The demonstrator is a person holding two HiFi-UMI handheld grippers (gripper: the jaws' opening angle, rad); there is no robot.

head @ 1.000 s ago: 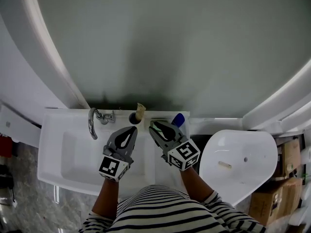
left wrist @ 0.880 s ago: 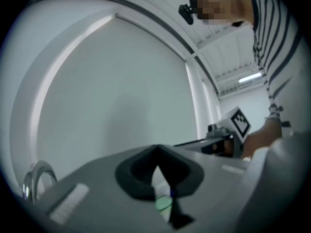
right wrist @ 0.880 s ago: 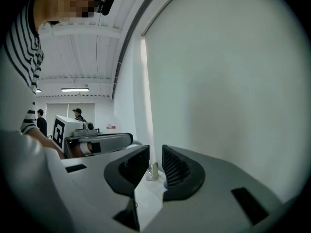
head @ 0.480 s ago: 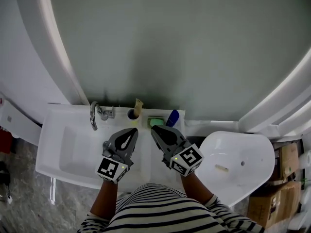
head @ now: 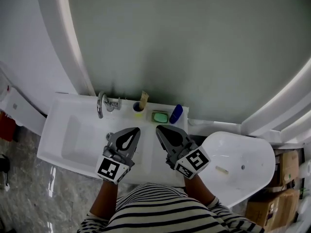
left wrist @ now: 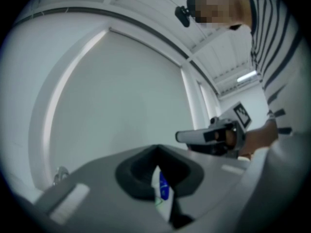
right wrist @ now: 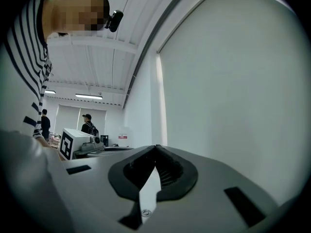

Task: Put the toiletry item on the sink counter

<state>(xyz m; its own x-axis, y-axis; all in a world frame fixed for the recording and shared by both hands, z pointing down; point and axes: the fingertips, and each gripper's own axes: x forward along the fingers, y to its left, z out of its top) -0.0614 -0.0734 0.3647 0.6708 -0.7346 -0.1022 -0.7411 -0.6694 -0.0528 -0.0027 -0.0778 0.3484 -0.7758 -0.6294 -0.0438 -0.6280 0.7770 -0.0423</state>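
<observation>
Boxes (head: 291, 166) partly beyond right edge

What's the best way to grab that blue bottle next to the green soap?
Probably grip the blue bottle across its middle, coming from the front and above: it stands tilted by the wall, with the green soap close on its left.

Your light is soft, with a gray shadow on the wall (head: 141, 81). Both gripper views bend and darken at the corners.
</observation>
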